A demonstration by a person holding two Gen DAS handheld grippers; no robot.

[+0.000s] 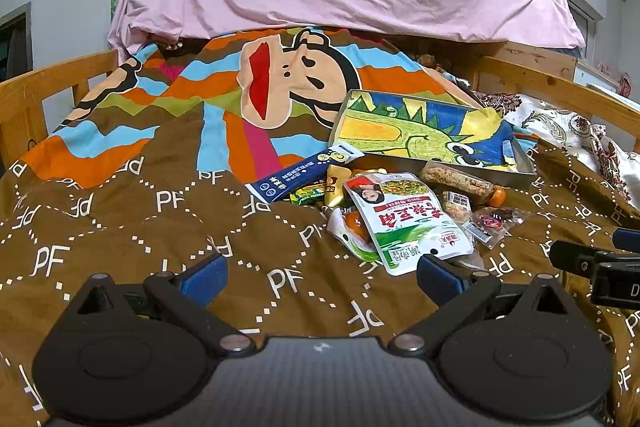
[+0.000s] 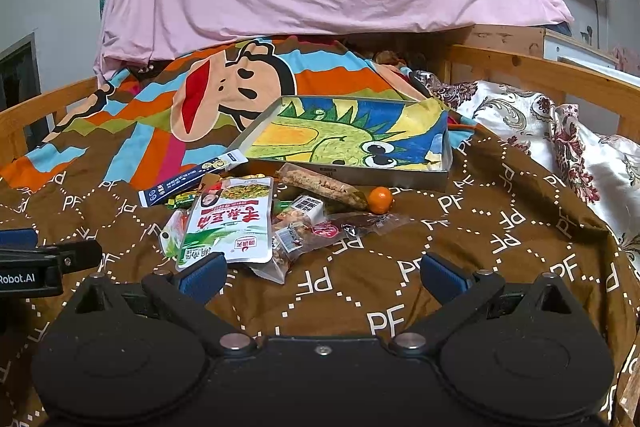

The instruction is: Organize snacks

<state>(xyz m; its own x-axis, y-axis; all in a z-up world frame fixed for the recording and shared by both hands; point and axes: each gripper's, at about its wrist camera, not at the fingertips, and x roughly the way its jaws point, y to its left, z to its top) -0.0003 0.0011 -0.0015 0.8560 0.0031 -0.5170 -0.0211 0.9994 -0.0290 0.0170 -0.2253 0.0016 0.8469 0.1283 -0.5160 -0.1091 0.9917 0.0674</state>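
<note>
Both jaws stood wide open and empty, the green-and-white foil snack pouch lying just ahead of the right gripper and left gripper, so a low, level approach toward the shallow dinosaur-print metal tray beyond seemed wisest.

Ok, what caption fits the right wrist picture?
Open right gripper faces a snack pile beside an empty dinosaur-lined tray on a bed.

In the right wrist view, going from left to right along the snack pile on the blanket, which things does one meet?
Dark blue stick packet → big white and green bag → long clear pack of brown pieces → small orange fruit. The small wrappers under them overlap, so I leave them out.
</note>
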